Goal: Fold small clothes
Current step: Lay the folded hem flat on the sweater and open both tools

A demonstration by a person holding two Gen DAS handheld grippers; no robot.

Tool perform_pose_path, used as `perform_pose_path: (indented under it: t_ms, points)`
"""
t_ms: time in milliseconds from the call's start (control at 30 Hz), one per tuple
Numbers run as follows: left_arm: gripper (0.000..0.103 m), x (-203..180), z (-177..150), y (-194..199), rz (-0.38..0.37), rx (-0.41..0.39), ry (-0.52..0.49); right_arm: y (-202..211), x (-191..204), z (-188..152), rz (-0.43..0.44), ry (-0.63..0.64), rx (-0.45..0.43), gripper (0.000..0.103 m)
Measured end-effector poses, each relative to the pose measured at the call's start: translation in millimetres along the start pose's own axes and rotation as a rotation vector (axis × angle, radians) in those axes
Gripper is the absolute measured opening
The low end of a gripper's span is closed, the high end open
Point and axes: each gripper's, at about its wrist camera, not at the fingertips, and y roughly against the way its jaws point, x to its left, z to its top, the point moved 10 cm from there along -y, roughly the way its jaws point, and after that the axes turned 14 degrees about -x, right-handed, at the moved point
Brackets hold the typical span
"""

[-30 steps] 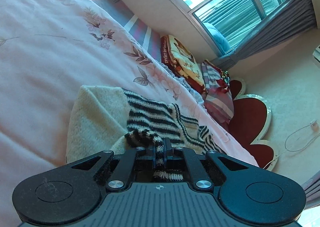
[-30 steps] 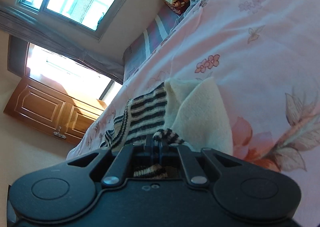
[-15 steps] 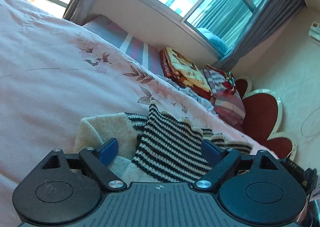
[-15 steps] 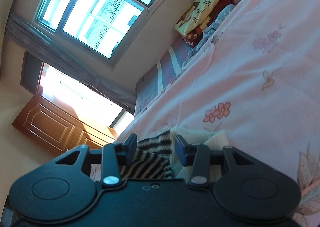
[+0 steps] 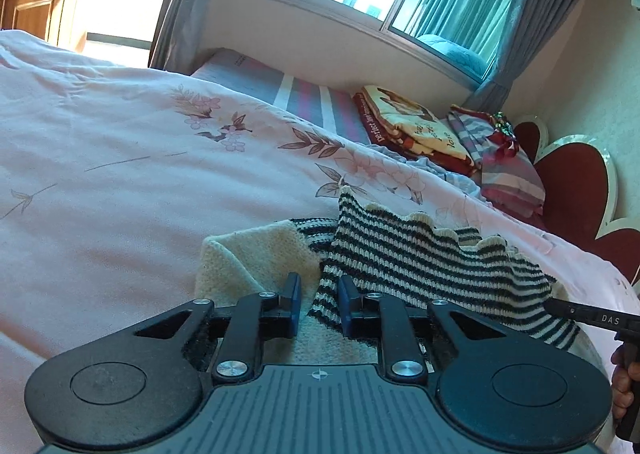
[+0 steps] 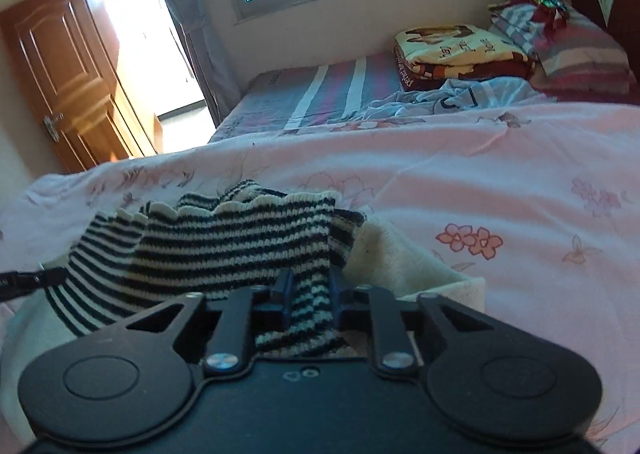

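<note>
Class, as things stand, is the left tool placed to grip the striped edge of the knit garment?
Probably yes: the left tool is open, the striped edge lies just ahead of its tips, and nothing blocks it.

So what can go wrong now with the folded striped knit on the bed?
1. The left gripper and the right gripper are open astride the striped knit; lifting away could snag the loose yarn.
2. The striped flap lies humped over the cream part, so it may slide open.
</note>
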Motion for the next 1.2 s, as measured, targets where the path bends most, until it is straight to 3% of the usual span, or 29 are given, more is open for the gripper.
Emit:
perform_pose_path:
  t_ms: [67, 200, 400, 467, 500, 567, 667, 700, 767, 833, 900, 967, 1067, 1100, 1167, 1200]
  points:
    - [0.011, -3.6, 0.4, 3.2, 0.004, -0.019, -0.026, 4.5, 2.7, 3.1, -0.019, 0.04, -0.035, 0.006]
    - [0.01, -7.5, -1.1, 9.7, 0.039, -0.049, -0.095, 17.6, -13.4, 13.1, -0.09, 0.046, -0.113, 0.005]
    - [0.01, -7.7, -0.4, 9.3, 0.066, -0.029, -0.114, 3.7, -23.8, -3.0, -0.117, 0.047, -0.031, 0.006]
    - [0.01, -10.0, 4.3, 15.1, 0.067, -0.034, -0.125, 7.7, -21.1, 0.2, -0.104, 0.028, -0.023, 0.008]
    - [0.01, -13.5, 9.5, 22.3, 0.074, -0.062, -0.136, 13.1, -18.7, 5.0, -0.087, 0.016, -0.042, 0.016]
    - [0.01, -30.8, 24.9, 42.0, 0.072, -0.17, -0.19, 28.3, -6.1, 17.3, -0.05, 0.049, -0.111, 0.019]
    - [0.011, -77.2, 29.2, 38.9, -0.037, -0.174, -0.245, 24.4, 23.5, 17.9, 0.045, 0.074, -0.098, 0.018]
    - [0.015, -90.9, 24.7, 30.9, -0.069, -0.145, -0.257, 18.8, 34.1, 16.0, 0.065, 0.078, -0.086, 0.018]
    - [0.073, -118.7, 11.6, 10.5, -0.127, -0.06, -0.258, 8.3, 53.9, 12.7, 0.098, 0.091, -0.065, 0.018]
    - [0.077, -132.8, 5.2, 1.2, -0.143, -0.072, -0.283, -2.4, 71.1, 9.4, 0.131, 0.1, -0.046, 0.018]
    - [0.077, -141.1, -1.9, -8.2, -0.143, -0.033, -0.283, -10.5, 78.2, 4.7, 0.141, 0.109, -0.023, 0.019]
    - [0.076, -138.3, -7.2, -16.9, -0.105, 0.003, -0.286, -17.6, 78.7, -0.4, 0.142, 0.113, 0.003, 0.014]
    - [0.076, -123.2, -17.9, -32.4, -0.068, 0.058, -0.255, -22.9, 75.3, -10.1, 0.154, 0.153, 0.04, 0.017]
    - [0.076, -118.5, -15.0, -32.6, -0.049, 0.046, -0.248, -21.7, 71.3, -8.3, 0.126, 0.191, 0.028, 0.017]
    - [0.076, -98.9, -5.3, -28.1, 0.053, 0.01, -0.301, -18.9, 45.4, -3.3, -0.026, 0.282, 0.006, 0.017]
    - [0.076, -85.3, -3.4, -25.5, 0.081, 0.003, -0.299, -16.5, 29.4, -1.8, -0.051, 0.263, 0.001, 0.017]
